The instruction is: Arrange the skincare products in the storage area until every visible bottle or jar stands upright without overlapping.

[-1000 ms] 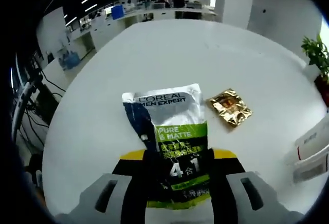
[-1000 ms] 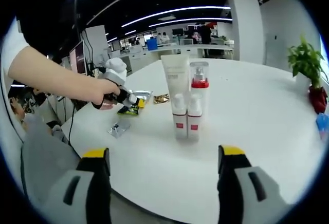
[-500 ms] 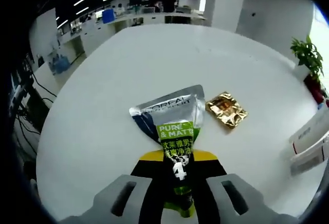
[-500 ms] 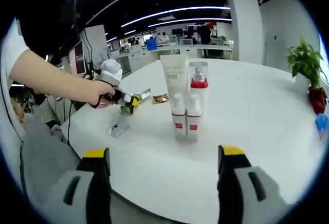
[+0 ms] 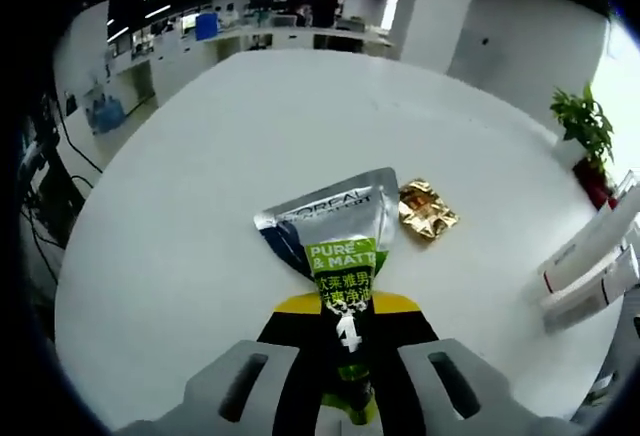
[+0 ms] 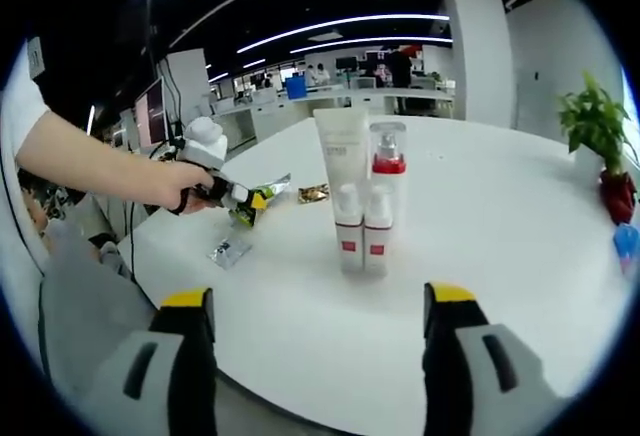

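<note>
My left gripper is shut on the lower end of a silver and green L'Oreal sachet, which is pinched and creased above the white table. In the right gripper view a person's hand holds that left gripper with the sachet just over the table's left side. A white tube, a pump bottle with a red collar and two small white bottles stand upright together at the table's middle. My right gripper is open at the near edge, holding nothing.
A gold sachet lies just right of the held one. A small silver sachet lies flat near the table's left edge. A potted plant stands far right, and a blue object sits at the right edge.
The left gripper's jaws closed onto the green sachet, creasing it, and have raised it a little off the table. The right gripper has stayed still and open.
</note>
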A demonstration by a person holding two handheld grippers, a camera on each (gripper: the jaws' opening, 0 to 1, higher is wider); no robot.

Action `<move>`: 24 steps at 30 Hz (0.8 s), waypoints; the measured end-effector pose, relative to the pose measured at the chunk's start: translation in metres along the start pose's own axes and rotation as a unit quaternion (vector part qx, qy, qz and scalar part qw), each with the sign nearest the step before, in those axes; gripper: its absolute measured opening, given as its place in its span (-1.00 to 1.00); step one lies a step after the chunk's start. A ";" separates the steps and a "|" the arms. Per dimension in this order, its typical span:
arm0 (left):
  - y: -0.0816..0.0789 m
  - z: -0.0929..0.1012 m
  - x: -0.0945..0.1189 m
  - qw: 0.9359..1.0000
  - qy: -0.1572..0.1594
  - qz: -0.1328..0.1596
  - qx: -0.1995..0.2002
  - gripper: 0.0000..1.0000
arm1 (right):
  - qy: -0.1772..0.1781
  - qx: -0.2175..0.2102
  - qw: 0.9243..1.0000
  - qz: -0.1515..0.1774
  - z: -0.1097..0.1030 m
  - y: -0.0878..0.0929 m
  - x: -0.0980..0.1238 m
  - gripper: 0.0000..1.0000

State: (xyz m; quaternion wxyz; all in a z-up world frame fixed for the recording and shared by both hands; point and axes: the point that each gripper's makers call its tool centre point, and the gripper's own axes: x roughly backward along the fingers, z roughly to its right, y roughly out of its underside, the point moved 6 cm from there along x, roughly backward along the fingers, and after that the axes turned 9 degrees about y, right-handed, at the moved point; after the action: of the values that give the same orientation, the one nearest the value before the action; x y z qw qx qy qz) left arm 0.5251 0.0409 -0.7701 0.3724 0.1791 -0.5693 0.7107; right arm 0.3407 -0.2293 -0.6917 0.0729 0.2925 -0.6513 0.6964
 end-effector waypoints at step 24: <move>0.017 0.044 0.052 0.993 0.096 0.034 -0.063 -0.80 | -0.011 0.009 1.000 0.002 -0.004 0.000 0.000 0.59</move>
State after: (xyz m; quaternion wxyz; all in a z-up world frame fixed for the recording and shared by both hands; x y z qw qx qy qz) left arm 0.4710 0.0153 -0.7335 0.4110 0.0667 -0.5807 0.6996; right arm 0.3393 -0.2254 -0.6914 0.0617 0.2996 -0.6466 0.6988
